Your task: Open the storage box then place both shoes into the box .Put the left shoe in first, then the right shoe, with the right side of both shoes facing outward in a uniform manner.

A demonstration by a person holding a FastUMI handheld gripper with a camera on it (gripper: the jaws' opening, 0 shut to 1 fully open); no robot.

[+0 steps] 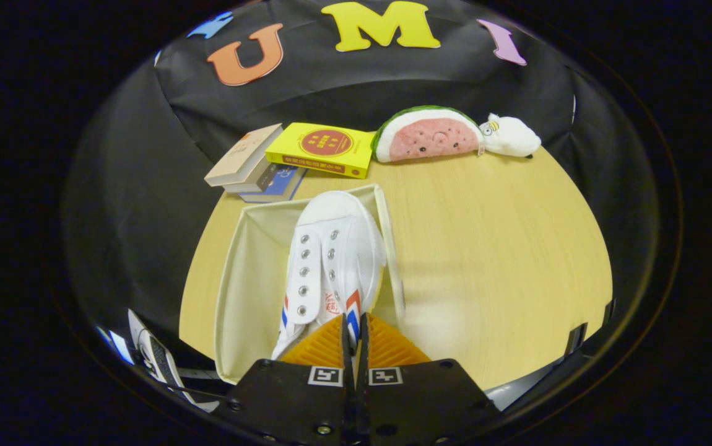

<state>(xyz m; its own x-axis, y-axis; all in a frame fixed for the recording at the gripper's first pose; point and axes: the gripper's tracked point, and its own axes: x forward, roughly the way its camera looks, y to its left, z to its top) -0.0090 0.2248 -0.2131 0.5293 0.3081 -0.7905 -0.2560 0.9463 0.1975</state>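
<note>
A white lace-up shoe (331, 260) with red and blue stripes near its heel points away from me, toe toward the books. It sits inside the open cream fabric storage box (235, 266), along the box's right wall. My gripper (356, 323) is shut on the shoe's heel collar, with both fingers pressing a thin edge of it between them. The left half of the box interior shows bare fabric. A white and dark object (158, 362) that may be another shoe lies low beyond the box's near left corner; I cannot tell for sure.
The box stands on a round wooden table (498, 248). Behind the box lie a tan book (244, 155), a yellow book (322, 148) and a blue book (278, 183). A watermelon plush (427, 133) and a white plush (511, 137) rest at the back.
</note>
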